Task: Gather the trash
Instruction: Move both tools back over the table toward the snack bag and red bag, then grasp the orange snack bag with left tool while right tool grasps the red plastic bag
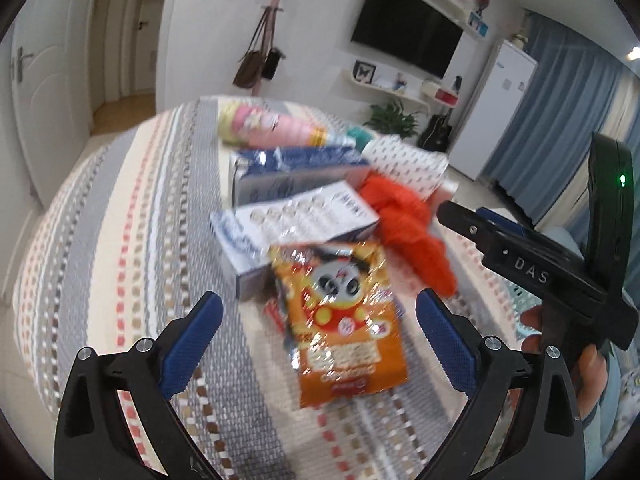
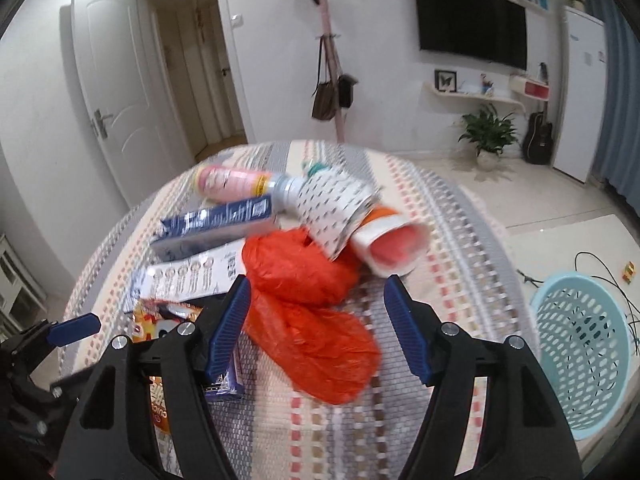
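A round tabletop [image 2: 460,216] under a striped woven cloth carries an orange foil snack packet [image 1: 340,320], white-and-blue cartons [image 1: 296,220], a crumpled orange plastic bag [image 2: 312,304], a pink bottle [image 2: 232,182] and a patterned paper cup [image 2: 336,208].

Motion blur smears the whole pile on the tabletop [image 1: 132,216]. The print on the orange snack bag [image 1: 344,320] cannot be read in the left wrist view; in the right wrist view, at eight o'clock, a hand-held gripper finger [image 2: 228,320] covers most of it. The white box [image 1: 292,224] lies partly under that bag. The pink bottle [image 2: 232,182] has a blurred label. The blue basket [image 2: 580,360], at four o'clock, is cut by the picture's rim.
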Demonstrator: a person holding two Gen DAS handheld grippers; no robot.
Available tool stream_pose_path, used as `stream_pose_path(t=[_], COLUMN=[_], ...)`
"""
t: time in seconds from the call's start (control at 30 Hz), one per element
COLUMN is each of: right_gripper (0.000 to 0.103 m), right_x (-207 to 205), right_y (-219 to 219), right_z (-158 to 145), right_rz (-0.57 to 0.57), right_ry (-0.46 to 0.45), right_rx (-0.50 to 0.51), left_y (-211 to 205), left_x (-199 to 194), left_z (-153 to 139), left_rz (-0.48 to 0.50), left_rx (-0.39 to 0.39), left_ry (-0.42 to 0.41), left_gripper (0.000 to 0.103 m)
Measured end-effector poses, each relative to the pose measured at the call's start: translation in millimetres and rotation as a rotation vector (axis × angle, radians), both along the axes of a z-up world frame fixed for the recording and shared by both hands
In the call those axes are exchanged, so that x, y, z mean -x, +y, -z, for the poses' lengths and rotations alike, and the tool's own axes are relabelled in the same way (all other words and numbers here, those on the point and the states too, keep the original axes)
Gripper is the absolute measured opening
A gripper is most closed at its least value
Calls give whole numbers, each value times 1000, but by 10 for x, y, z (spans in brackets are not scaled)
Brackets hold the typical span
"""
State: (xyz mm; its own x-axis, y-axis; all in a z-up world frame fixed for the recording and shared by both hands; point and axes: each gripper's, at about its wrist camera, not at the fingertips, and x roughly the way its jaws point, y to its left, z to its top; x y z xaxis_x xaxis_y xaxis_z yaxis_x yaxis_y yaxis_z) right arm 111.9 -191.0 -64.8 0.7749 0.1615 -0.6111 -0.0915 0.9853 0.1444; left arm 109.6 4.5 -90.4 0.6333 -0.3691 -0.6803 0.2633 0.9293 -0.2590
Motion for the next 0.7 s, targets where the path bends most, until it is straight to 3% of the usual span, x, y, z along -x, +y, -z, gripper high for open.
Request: stream_pose_path(t=[0.27,0.43,0.53,0.7], right_gripper=[65,65,60,42], right_x=[-297,-462,-462,-427], right_y=[60,72,102,99], right_z=[155,220,251,272], right_rz=[-26,-72,-87,-108], right_ry=[46,106,111,107], right_rx=[-3,-67,-60,-54], left_y=[-310,-404,-390,-269], left_x=[-32,-54,-67,-57], left_z=[214,336,373,358], left_rz=[40,35,47,64], left_rx=[-105,-148,-145,-66], left_ry=[21,43,58,58], left_gripper=[94,91,80,63])
